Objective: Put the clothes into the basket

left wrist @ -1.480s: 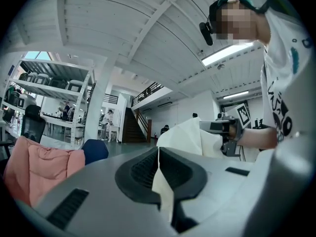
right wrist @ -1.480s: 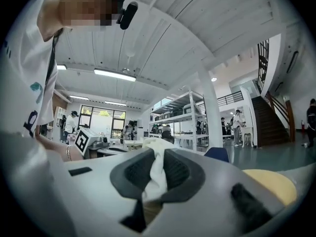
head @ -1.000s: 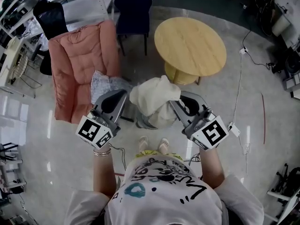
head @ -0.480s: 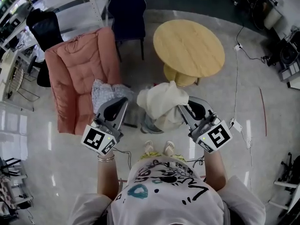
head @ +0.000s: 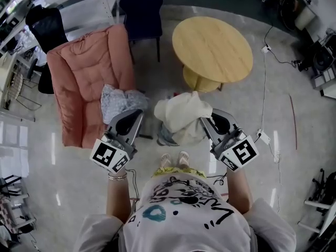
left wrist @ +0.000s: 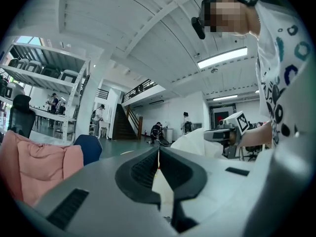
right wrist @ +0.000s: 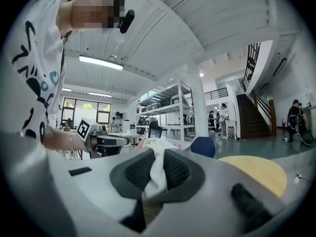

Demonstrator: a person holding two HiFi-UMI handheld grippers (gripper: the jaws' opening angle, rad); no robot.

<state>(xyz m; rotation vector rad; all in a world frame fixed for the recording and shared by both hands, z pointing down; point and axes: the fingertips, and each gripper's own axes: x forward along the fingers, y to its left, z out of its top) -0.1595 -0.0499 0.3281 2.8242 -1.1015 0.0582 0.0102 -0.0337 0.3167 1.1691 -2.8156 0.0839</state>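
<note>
Right gripper (head: 205,122), clenched on a fold of the cream garment (head: 181,112) hanging bunched above what looks like the basket (head: 163,137) near the person's feet, seems mid-delivery, so next it should lower and release, while the left gripper (head: 137,114) is pinched closed on nothing.

Round pale-wood table (head: 212,49) on a yellow base (head: 202,84). Dark blue chair (head: 140,7) just to its left. Pink quilted armchair (head: 86,72) further left, with a black office chair (head: 47,22) behind it. Thin white cable (head: 264,83) trails over the glossy grey floor (head: 52,193).
</note>
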